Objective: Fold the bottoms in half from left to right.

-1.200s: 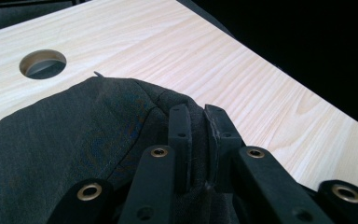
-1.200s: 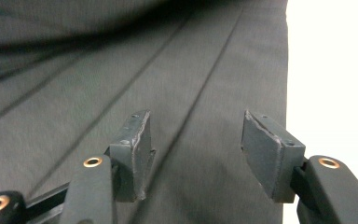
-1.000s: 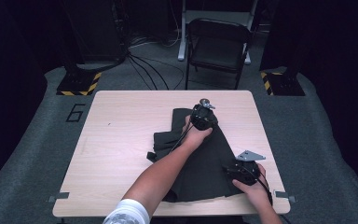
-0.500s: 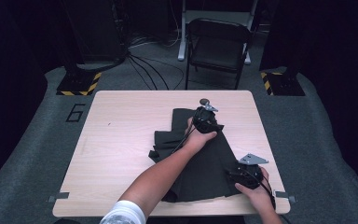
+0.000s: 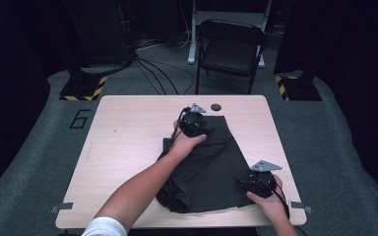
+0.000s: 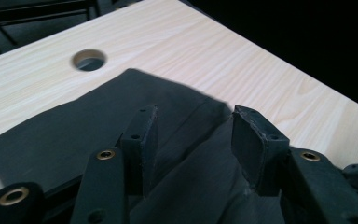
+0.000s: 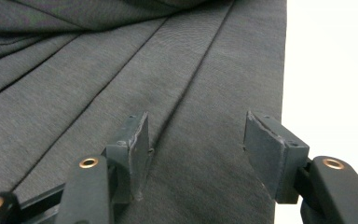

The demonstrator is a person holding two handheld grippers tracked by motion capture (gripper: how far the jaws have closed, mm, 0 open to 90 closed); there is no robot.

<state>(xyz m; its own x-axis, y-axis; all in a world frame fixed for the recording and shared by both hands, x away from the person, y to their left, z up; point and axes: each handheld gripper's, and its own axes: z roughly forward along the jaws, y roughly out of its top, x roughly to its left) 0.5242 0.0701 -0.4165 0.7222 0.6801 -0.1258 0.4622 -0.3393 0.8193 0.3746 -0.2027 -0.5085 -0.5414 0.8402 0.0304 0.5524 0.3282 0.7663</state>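
Pale wooden tabletop (image 5: pixel 128 147) carrying a dark folded garment (image 5: pixel 206 172), right of centre. Left hand-held gripper (image 6: pixel 193 140) has just been opening over its far corner, nothing pinched; right hand-held gripper (image 7: pixel 193 154) hovers open over the near edge, probably poised to fold.

The folded cloth garment (image 5: pixel 204 169) was dark grey, plain, with no pattern. The wooden table (image 5: pixel 128 147) was pale tan with thin grain lines. Both hand-held grippers (image 5: pixel 195 123) (image 5: pixel 256 181) were black.
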